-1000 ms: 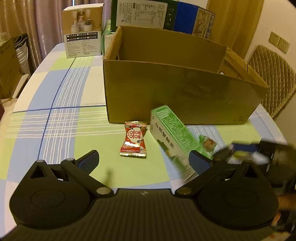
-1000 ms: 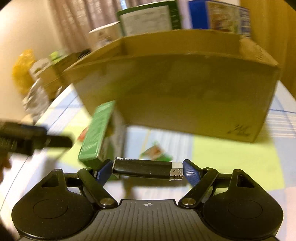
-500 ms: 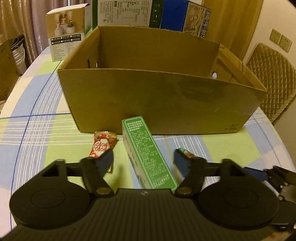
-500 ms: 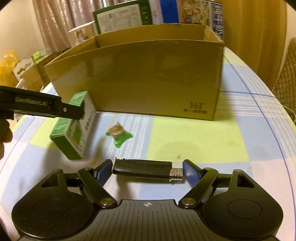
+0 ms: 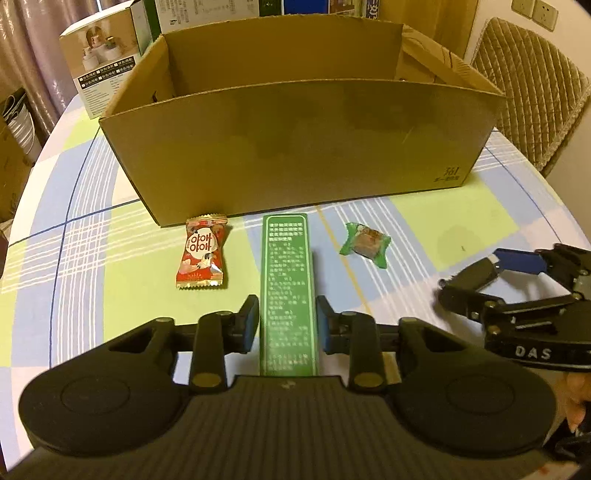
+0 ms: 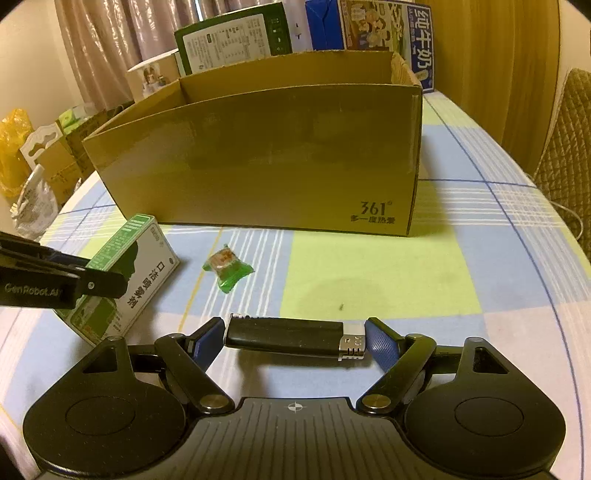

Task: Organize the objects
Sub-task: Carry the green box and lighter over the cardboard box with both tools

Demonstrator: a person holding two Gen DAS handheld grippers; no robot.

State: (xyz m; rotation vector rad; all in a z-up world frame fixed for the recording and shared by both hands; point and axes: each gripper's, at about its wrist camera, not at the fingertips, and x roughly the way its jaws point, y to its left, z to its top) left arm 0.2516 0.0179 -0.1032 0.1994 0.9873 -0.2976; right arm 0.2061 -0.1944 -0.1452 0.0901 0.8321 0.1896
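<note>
A long green box [image 5: 289, 295] lies on the checked tablecloth, pointing at the open cardboard box [image 5: 295, 147]. My left gripper [image 5: 288, 323] straddles the green box's near half, its blue pads pressed against both long sides. A red candy packet [image 5: 201, 254] lies to its left and a green wrapped candy [image 5: 365, 243] to its right. My right gripper [image 6: 295, 339] is shut on a black lighter [image 6: 284, 336], held lengthwise just above the table. In the right wrist view the green box [image 6: 147, 266] and green candy [image 6: 227, 267] lie left of centre before the cardboard box [image 6: 258, 158].
Printed cartons [image 5: 107, 70] stand behind the cardboard box, with a blue milk carton [image 6: 384, 29] further back. A padded chair [image 5: 532, 88] is beyond the table's right edge. Bags and boxes [image 6: 22, 147] sit off the table's left side.
My left gripper has lined up with the green box, moved forward over it, and its fingers have narrowed onto its sides. The right gripper still holds the lighter.
</note>
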